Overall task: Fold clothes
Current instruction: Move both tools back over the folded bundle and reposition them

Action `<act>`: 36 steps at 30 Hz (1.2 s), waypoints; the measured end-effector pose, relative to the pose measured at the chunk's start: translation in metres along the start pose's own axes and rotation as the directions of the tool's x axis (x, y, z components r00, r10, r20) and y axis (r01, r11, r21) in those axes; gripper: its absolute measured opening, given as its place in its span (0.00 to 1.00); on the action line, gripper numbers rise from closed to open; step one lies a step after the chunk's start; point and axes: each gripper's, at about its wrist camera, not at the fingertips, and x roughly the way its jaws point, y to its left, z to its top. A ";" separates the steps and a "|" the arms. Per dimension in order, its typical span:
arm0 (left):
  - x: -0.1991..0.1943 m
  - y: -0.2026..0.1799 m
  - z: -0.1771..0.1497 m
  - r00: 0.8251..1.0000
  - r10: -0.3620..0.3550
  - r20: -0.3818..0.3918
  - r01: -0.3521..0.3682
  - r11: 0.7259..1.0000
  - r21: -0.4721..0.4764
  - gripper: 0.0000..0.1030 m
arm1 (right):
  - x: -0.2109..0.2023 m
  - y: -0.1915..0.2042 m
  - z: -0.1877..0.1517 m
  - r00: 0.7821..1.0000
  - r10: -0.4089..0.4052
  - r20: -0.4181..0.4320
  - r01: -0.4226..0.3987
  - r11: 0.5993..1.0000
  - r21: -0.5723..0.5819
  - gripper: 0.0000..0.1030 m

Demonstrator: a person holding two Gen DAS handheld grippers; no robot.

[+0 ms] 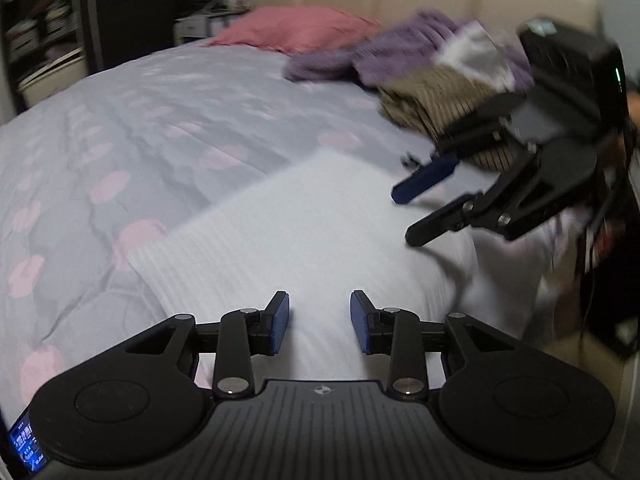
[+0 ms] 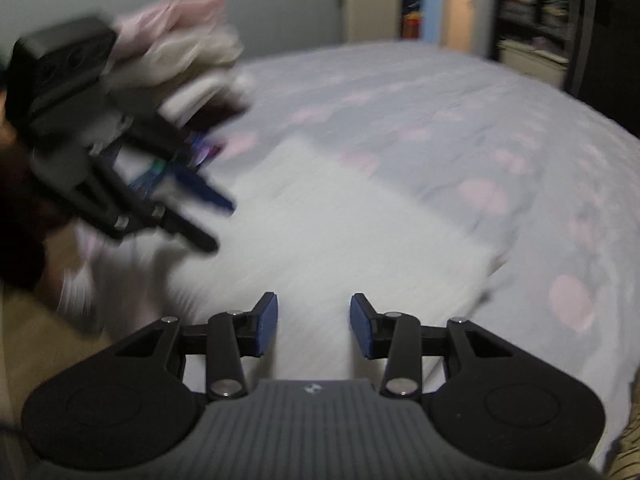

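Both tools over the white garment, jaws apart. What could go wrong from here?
1. The white garment lies flat on the quilt; a low pinch by the left tool or right tool may grab the quilt too.
2. The pile of clothes sits close behind the right tool; a lift could snag or topple it.
3. Both views are blurred, so the garment's edges are hard to find.

text: none legible | small screen: blue glyphs, too blurred
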 end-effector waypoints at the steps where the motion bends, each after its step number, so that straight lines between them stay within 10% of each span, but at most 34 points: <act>1: 0.005 -0.001 -0.007 0.999 0.001 -0.032 0.000 1.000 0.019 0.31 | 0.010 0.006 -0.010 0.998 -0.020 -0.061 0.017 0.999 -0.049 0.42; 7: 0.013 0.008 -0.020 0.994 -0.013 -0.105 0.010 1.000 -0.023 0.38 | 0.003 0.007 -0.006 0.998 -0.013 -0.054 0.008 0.996 -0.086 0.43; 12: -0.025 0.013 -0.009 0.999 -0.005 0.049 0.005 1.000 -0.013 0.40 | -0.020 -0.018 -0.004 0.999 -0.025 0.020 0.024 0.999 0.031 0.43; 16: -0.016 0.020 -0.015 0.999 0.030 -0.016 -0.031 0.998 -0.054 0.40 | -0.001 -0.025 -0.009 0.990 -0.061 -0.125 0.075 0.991 0.109 0.43; 24: -0.017 0.026 0.011 0.996 0.061 0.065 -0.054 0.993 -0.105 0.40 | -0.022 -0.059 0.042 0.973 -0.193 0.126 0.140 0.929 0.342 0.55; 28: -0.002 0.033 0.029 0.993 0.089 0.073 -0.078 0.987 -0.142 0.40 | 0.004 -0.081 0.048 0.963 -0.245 0.114 0.162 0.861 0.482 0.54; 36: 0.020 0.041 0.041 0.995 0.099 0.024 -0.094 0.984 -0.150 0.40 | 0.051 -0.106 0.035 0.987 -0.163 0.005 0.137 0.846 0.515 0.53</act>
